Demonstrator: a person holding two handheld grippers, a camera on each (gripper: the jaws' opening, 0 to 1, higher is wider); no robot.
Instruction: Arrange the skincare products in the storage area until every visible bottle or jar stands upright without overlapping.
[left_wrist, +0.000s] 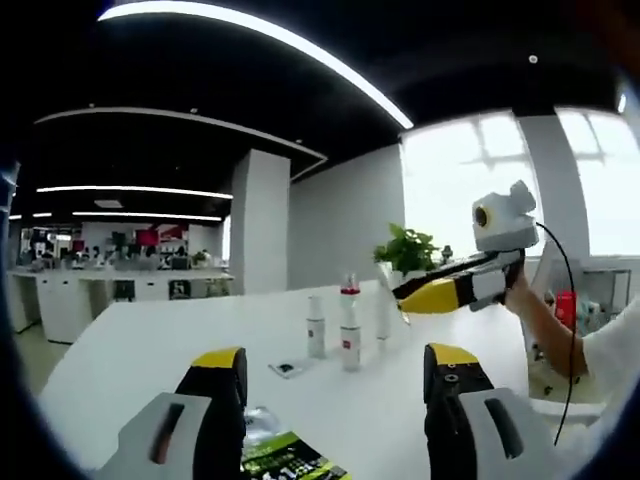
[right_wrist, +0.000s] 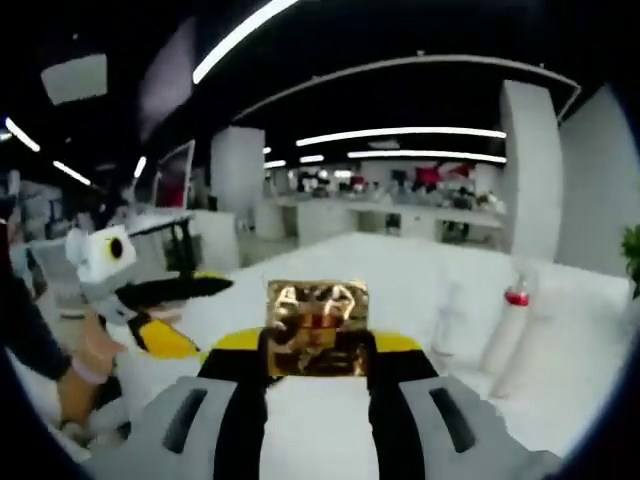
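- In the left gripper view, the left hand-held gripper (left_wrist: 335, 385) has its two black-and-yellow jaws spread wide apart with nothing between them, low over the white desk (left_wrist: 150, 350).
- Just beside its left jaw, at the near edge, a green and black packet (left_wrist: 285, 460) lies flat on the desk.
- Farther on, a small dark flat item (left_wrist: 286, 368) lies on the desk near a group of bottles.
- A white bottle (left_wrist: 316, 326) and a red-capped bottle (left_wrist: 350, 322) stand upright, near each other but apart.
- Farther right, the right hand-held gripper (left_wrist: 425, 293), held by a hand (left_wrist: 522, 292), hangs above the desk.
- In the right gripper view, that gripper's jaws are clamped on a shiny gold box (right_wrist: 317, 328), held up off the desk.
- A potted plant (left_wrist: 408, 250) stands at the far edge of the desk.
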